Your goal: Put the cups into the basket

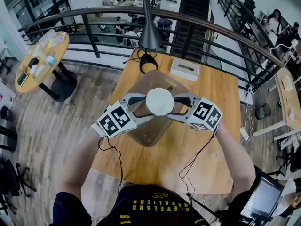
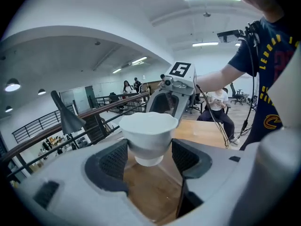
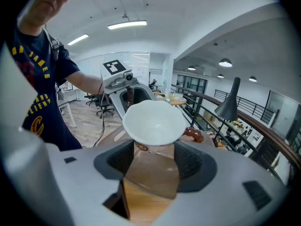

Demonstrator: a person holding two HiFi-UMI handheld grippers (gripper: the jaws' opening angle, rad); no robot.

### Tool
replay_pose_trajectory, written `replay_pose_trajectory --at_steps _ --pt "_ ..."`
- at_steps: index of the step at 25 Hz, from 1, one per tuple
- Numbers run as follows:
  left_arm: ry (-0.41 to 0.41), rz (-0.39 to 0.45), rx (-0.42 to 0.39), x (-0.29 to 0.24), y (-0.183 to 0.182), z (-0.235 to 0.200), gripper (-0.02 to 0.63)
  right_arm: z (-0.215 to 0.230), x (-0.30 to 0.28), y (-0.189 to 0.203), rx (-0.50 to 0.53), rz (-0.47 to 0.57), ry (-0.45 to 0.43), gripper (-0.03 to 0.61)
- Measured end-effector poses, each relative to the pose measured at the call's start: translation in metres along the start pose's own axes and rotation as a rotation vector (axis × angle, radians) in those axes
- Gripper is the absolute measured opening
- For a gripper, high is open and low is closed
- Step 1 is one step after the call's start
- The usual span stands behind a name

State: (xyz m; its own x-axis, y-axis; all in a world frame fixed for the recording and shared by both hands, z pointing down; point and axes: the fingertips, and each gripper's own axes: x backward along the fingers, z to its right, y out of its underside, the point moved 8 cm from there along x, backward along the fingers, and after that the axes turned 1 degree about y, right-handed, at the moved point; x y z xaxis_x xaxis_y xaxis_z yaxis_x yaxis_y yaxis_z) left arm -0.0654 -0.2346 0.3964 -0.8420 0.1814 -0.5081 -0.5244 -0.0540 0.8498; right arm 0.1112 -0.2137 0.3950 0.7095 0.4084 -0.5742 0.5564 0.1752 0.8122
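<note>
A white cup with a wavy rim hangs in the air above a brown see-through basket on the wooden table. My left gripper grips it from the left and my right gripper from the right, the two facing each other. In the left gripper view the cup sits between the dark pads, which press on its lower sides. The right gripper view shows the cup tilted toward the camera, its foot clamped between that gripper's pads. The cup hides much of the basket's inside.
A black lamp stands at the table's far edge, with a black cable beside it and a white box at the far right. A curved railing runs behind the table. A round side table stands at the left.
</note>
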Motion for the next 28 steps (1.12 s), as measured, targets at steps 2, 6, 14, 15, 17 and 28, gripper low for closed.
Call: replay_pose_trajectory --at_steps 2,6,14,15,17,28 --pt "-0.002 -0.004 0.025 -0.007 0.009 -0.016 0.284 0.017 -0.013 0.001 -0.009 -0.027 -0.023 0.27" --pt "-0.002 -0.039 0.087 -0.027 0.031 -0.035 0.284 0.039 -0.036 0.009 0.005 -0.117 -0.055 0.27" --pt "-0.006 -0.197 0.179 -0.066 0.076 -0.049 0.284 0.063 -0.087 0.036 0.059 -0.339 -0.139 0.27" --pt "-0.003 -0.23 0.19 -0.07 0.081 -0.048 0.284 0.064 -0.093 0.039 0.068 -0.364 -0.145 0.27" --pt "-0.004 -0.29 0.218 -0.078 0.09 -0.047 0.284 0.066 -0.104 0.046 0.083 -0.417 -0.159 0.268" --pt "0.033 -0.458 0.31 -0.112 0.124 -0.041 0.284 0.071 -0.141 0.071 0.177 -0.712 -0.233 0.249"
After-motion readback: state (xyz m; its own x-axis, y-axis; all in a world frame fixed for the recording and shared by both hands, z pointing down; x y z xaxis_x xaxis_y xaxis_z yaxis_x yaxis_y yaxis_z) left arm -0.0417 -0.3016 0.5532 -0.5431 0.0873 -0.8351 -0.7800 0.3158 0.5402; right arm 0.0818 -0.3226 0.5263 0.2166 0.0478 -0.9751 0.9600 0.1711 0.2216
